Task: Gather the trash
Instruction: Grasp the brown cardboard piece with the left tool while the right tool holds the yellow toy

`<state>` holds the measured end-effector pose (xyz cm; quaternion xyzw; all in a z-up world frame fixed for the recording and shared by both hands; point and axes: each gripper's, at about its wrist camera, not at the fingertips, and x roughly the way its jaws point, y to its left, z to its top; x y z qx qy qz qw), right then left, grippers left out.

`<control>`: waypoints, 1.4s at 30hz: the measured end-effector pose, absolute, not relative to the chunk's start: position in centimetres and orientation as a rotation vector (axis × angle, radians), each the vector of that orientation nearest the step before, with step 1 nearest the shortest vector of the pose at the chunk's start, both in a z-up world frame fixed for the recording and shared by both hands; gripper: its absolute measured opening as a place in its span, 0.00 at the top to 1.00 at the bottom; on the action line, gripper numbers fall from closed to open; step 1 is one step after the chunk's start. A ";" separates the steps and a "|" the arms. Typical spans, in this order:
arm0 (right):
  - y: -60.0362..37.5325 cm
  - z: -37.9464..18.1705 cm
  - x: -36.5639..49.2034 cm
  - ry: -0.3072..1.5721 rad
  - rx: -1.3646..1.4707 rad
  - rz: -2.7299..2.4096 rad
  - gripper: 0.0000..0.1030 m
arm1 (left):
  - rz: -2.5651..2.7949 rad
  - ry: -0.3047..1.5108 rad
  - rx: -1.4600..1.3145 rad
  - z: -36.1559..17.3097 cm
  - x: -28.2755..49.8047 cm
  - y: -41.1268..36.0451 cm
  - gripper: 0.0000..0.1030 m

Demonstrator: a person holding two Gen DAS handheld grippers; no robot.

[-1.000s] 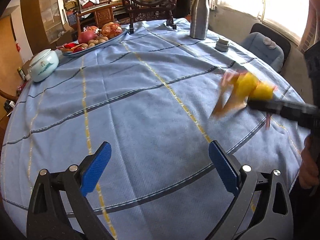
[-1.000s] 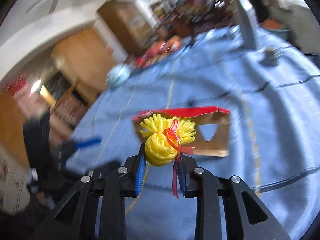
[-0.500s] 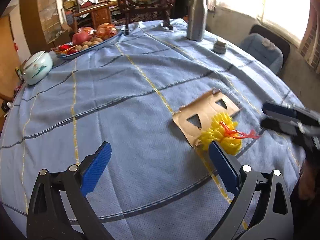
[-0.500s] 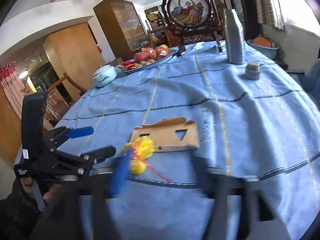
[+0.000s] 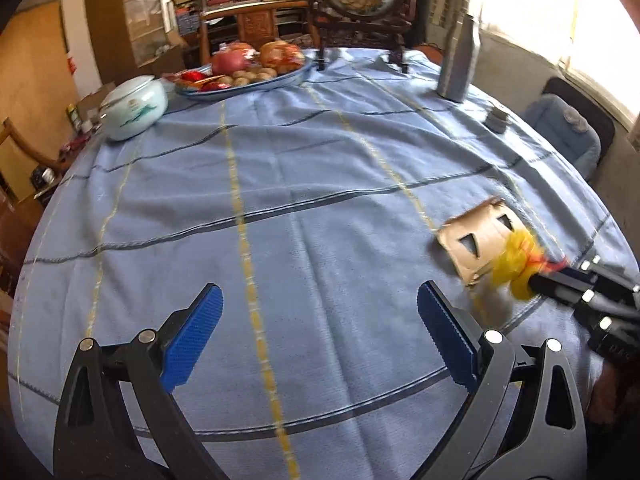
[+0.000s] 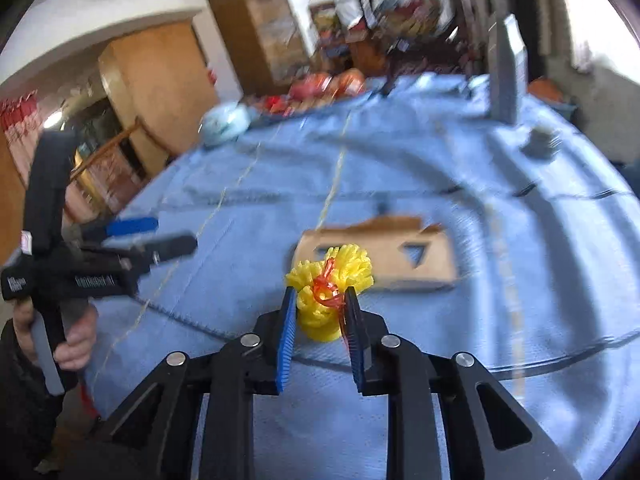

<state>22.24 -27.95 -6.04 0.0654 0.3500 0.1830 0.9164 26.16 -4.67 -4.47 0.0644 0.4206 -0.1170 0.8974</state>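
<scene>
Right gripper (image 6: 320, 312) closing on a yellow foam net (image 6: 330, 284) at the near edge of the table.

Its jaws are narrow and drawing in, with the net (a red ribbon (image 6: 328, 292) knotted round it) between the blue pads (image 6: 286, 340); both pads appear to touch its sides, though motion blur makes the contact hard to judge. Just behind the net a piece of brown cardboard (image 6: 384, 256) with triangular cut-outs lies flat on the blue tablecloth (image 5: 300, 200). The left gripper (image 5: 320, 320) hangs wide over bare cloth, nothing between its fingers, well to the side of the net. Far across the table stand a fruit tray (image 5: 240, 76), a pale lidded jar (image 5: 134, 106) and a metal flask (image 5: 460, 60).
</scene>
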 end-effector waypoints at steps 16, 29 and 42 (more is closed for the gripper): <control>-37.2 -6.0 22.7 0.649 0.388 0.248 0.74 | -0.625 0.826 0.478 -7.3 27.6 -19.4 0.08; -38.2 -6.9 23.2 0.681 0.495 0.317 0.73 | -0.750 0.916 0.369 -8.3 31.0 -19.8 0.30; -37.1 -7.3 23.1 0.715 0.433 0.318 0.72 | -0.556 0.959 0.327 -8.0 29.0 -14.2 0.31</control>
